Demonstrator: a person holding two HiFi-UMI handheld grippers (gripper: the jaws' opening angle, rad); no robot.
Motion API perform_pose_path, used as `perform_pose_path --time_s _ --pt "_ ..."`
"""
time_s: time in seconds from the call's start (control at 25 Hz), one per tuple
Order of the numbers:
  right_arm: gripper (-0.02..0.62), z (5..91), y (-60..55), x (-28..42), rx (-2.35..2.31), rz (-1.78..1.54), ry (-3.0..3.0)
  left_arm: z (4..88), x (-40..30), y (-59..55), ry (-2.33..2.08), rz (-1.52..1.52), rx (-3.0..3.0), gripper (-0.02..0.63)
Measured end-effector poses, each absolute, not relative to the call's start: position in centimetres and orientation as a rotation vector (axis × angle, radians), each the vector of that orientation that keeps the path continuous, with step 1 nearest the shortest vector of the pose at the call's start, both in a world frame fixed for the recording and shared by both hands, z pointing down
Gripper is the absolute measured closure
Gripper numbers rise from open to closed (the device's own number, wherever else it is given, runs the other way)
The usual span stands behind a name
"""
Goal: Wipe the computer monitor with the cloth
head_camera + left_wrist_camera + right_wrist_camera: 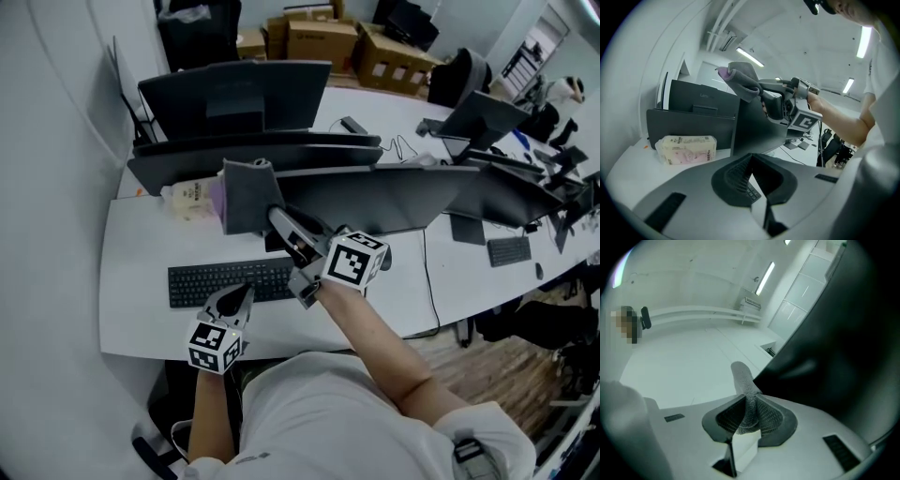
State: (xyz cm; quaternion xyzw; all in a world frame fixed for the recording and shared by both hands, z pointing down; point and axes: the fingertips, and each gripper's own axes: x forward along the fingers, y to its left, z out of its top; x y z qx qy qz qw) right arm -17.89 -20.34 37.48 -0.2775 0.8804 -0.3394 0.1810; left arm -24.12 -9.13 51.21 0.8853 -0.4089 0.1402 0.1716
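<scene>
Our right gripper fingers clamp the cloth at the monitor, centre frame. Our left gripper fingers sit together.

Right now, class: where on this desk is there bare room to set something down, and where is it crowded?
Bare desk lies between tissue pack and keyboard, along the keyboard's left end, and right of the right tongs up to the cable. It is crowded close to the monitor, where those tongs hold the cloth.
</scene>
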Motion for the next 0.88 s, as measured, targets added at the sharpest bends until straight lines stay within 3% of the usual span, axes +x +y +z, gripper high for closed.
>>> perform_pose_path --time_s 0.36,0.88 --pt "0.520 33.9 -19.3 -11.2 -0.829 -0.815 2.439 49.6 -19.9 -9.1 -1.113 0.409 2.567 0.606" --pt "0.520 36.2 -13.4 4.9 -1.159 -0.611 2.434 46.1 -10.1 -10.2 -0.965 0.321 2.670 0.604"
